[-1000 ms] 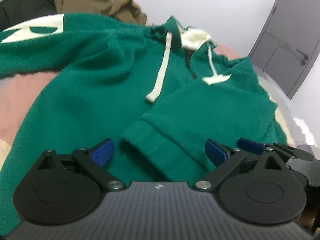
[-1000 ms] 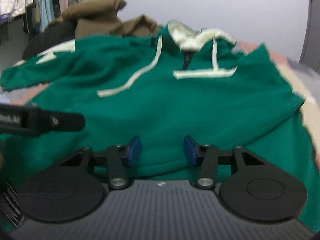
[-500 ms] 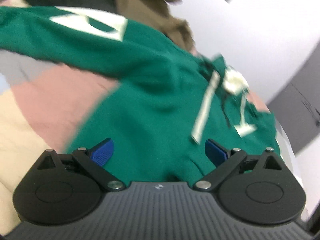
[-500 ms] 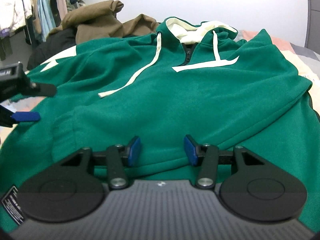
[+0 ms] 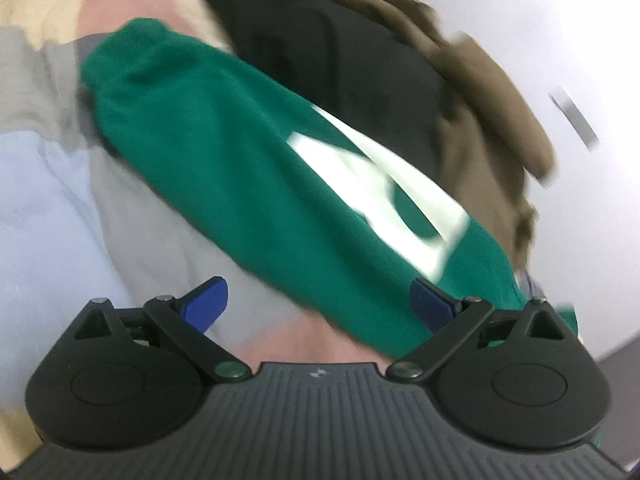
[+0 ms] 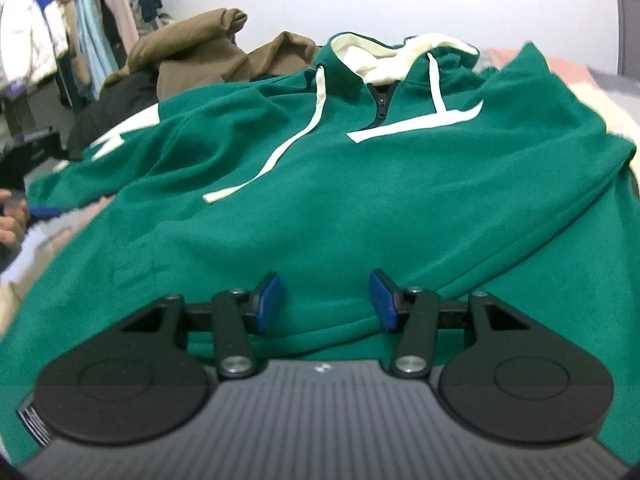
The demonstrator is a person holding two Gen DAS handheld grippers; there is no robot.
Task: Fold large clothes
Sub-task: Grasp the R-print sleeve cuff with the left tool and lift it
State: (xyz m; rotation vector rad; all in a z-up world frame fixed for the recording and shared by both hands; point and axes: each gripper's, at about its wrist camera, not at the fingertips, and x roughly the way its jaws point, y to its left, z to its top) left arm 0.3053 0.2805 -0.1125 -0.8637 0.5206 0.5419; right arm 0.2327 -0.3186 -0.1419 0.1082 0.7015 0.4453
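The green hoodie [image 6: 360, 184] lies face up on the bed [image 6: 592, 80], hood and white drawstrings at the far end, hem toward the right gripper [image 6: 326, 300]. One sleeve [image 5: 248, 168] is spread out to the hoodie's left side — in the left wrist view it runs as a long band from its cuff at upper left down to the shoulder end at lower right, with a white patch printed on it near the shoulder. That long axis lies slantwise across the line of the left gripper [image 5: 318, 300], not along it.

The left gripper is the nearer one to this sleeve. Its jaws stand wide open with nothing between the pads; the sleeve's lower edge passes just beyond the right-hand pad, while the cuff is well off toward the upper left. The view is blurred, so whether a pad brushes the cloth cannot be told.

The right gripper hangs over the hoodie's front near the hem, its jaws partly open and empty, the cloth below them and not pinched. The spread sleeve is far off to its left side.

Judging from this, the sleeve looks like the next part to fold in across the body — a job for the left gripper, which would need to reach the cuff end.

Behind the hoodie sit a brown garment [image 6: 192, 52] and a black one [image 5: 360, 52].
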